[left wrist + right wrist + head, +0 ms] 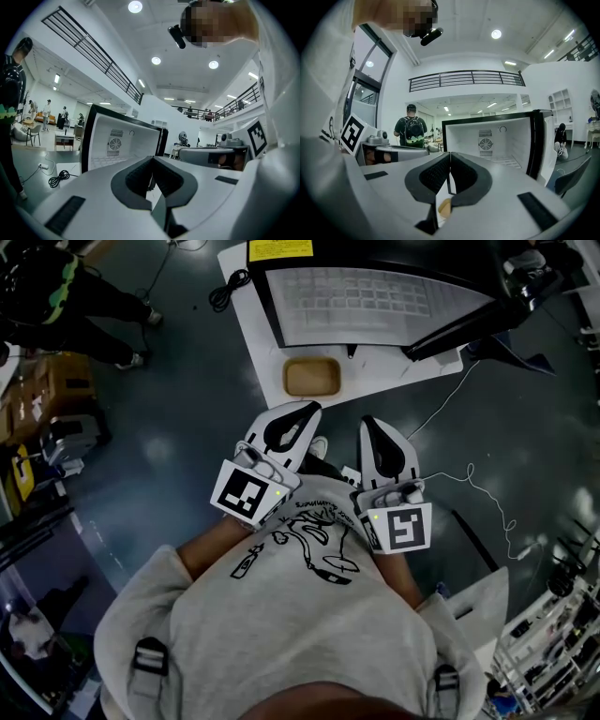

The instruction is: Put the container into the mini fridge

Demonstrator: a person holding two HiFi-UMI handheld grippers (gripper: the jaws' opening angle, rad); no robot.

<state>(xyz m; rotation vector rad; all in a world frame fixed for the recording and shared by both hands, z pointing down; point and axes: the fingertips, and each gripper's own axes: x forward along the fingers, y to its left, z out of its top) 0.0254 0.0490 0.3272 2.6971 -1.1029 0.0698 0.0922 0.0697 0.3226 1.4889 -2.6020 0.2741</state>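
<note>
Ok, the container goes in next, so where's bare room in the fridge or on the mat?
The open black mini fridge has a white cavity that looks bare, right across to its open door. On the white mat, free strips flank the shallow tan container left and right. Tightest: the mat's left edge, by the coiled black cable.

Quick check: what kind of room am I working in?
Likely a big open lab or office hall: railed mezzanine overhead, a person with a backpack, and an open mini fridge on the floor.

The mini fridge [366, 296] stands open, door [469, 324] swung aside right, with the container [312, 377] lying just before its mouth.
</note>
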